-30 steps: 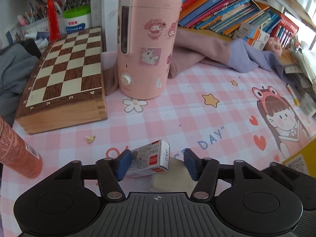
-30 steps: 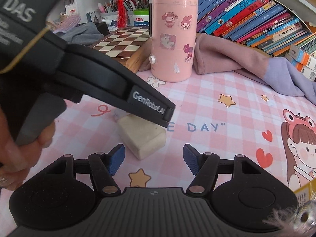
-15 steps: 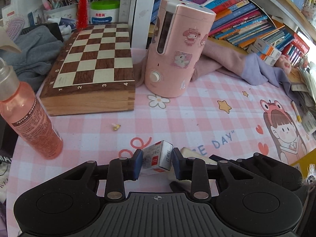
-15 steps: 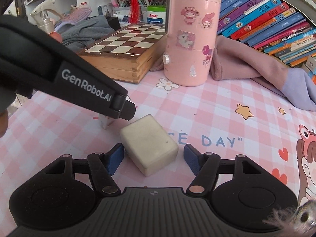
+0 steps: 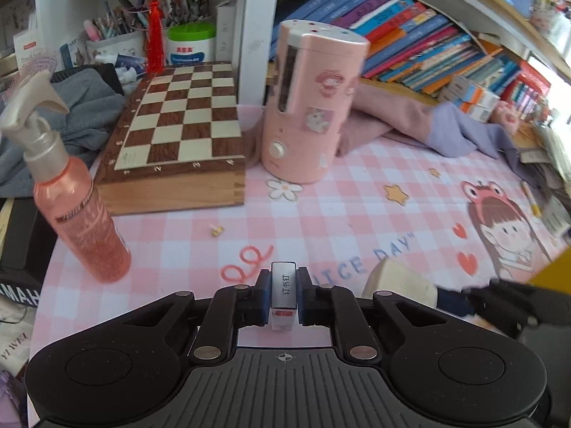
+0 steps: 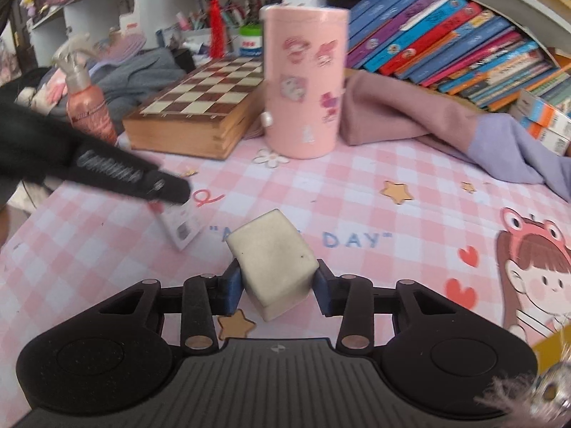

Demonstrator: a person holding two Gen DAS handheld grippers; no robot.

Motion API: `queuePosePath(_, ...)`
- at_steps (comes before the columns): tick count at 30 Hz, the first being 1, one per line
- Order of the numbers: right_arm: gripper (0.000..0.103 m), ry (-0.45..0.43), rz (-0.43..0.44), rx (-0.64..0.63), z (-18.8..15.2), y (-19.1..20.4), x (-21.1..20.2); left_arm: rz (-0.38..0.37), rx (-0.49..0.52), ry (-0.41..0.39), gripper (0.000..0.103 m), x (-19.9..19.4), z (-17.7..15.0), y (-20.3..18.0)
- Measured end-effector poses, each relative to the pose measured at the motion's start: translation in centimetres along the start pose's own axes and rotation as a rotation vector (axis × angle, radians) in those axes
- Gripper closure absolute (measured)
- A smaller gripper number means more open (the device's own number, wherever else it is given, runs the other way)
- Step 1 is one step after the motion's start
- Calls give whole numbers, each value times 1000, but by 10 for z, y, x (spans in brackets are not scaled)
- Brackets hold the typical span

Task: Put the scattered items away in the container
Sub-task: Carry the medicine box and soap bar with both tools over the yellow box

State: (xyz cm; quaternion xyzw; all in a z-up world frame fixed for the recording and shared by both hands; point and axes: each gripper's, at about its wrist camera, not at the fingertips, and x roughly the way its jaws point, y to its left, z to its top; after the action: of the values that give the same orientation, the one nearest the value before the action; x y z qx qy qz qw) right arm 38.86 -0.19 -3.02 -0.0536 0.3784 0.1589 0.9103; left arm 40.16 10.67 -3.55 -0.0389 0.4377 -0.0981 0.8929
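left gripper (image 5: 282,294) jaws now clamped on staple box (image 5: 283,292), right gripper (image 6: 275,287) jaws closed on cream block (image 6: 273,255)

A child's study desk at home, cluttered and lived-in.

I am working over a pink checked desk mat (image 5: 321,214) printed with stars, hearts and a cartoon girl in a frog hat (image 5: 506,224). Ahead of me a shelf holds a slanting row of colourful books (image 5: 421,46), and a cup crammed with pens (image 5: 117,32) sits in a white cubby beside a red tassel (image 5: 154,35). A wooden chessboard box (image 5: 178,135), a pink sticker-covered canister (image 5: 307,107), a pump bottle (image 5: 76,210) and crumpled clothes (image 5: 410,125) crowd the desk.
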Motion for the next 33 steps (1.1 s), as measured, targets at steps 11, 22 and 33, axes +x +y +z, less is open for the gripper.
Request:
queuePosePath(11,65,21,3,35,-32,-1,-43,-99,-109,-33,90,-39,-33,-18)
queuePosePath(22,65,-20,34,44,-55,13,-93,-116,-153,-86,90,-96,-64,-15)
queuePosePath(33,65,-68,17,47,-81,25,-153,-176,-239,-160,90,-145,-92,-14)
